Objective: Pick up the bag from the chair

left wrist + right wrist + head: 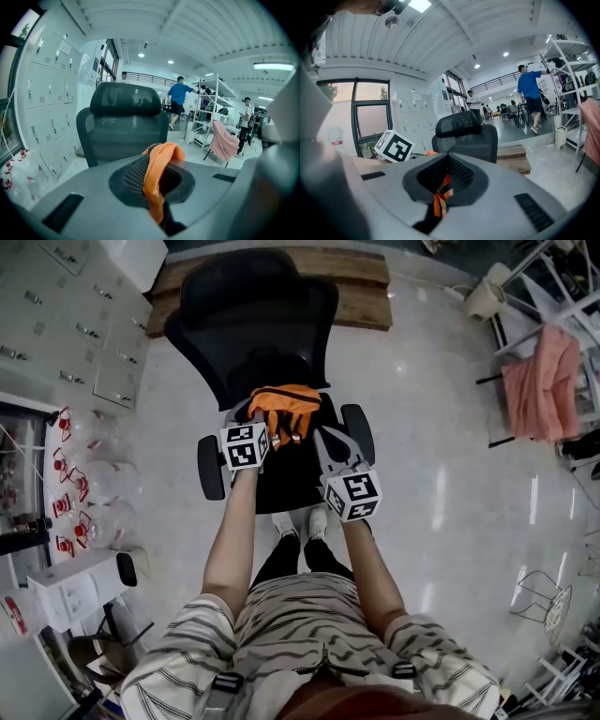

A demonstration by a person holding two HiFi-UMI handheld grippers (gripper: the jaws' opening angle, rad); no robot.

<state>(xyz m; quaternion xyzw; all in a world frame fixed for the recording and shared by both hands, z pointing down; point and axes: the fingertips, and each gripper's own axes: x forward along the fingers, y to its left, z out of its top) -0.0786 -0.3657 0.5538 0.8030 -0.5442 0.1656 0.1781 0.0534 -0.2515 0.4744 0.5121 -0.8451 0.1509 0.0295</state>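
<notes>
An orange bag [284, 412] hangs over the seat of a black office chair [258, 320], close to its backrest; I cannot tell whether it touches the seat. My left gripper [265, 427] is shut on the bag's left side. In the left gripper view a fold of the orange bag [159, 164] is pinched in the left gripper [159, 187]. My right gripper [317, 437] is shut on the bag's right edge. In the right gripper view an orange strap [440, 199] is clamped in the right gripper [440, 194]. The chair's backrest [124, 124] stands straight ahead.
White lockers [66, 324] line the left wall, with a shelf of glassware [70, 493] below. A wooden pallet [361, 287] lies behind the chair. A pink cloth [542, 381] hangs on a rack at right. A person in blue [179, 96] stands far off.
</notes>
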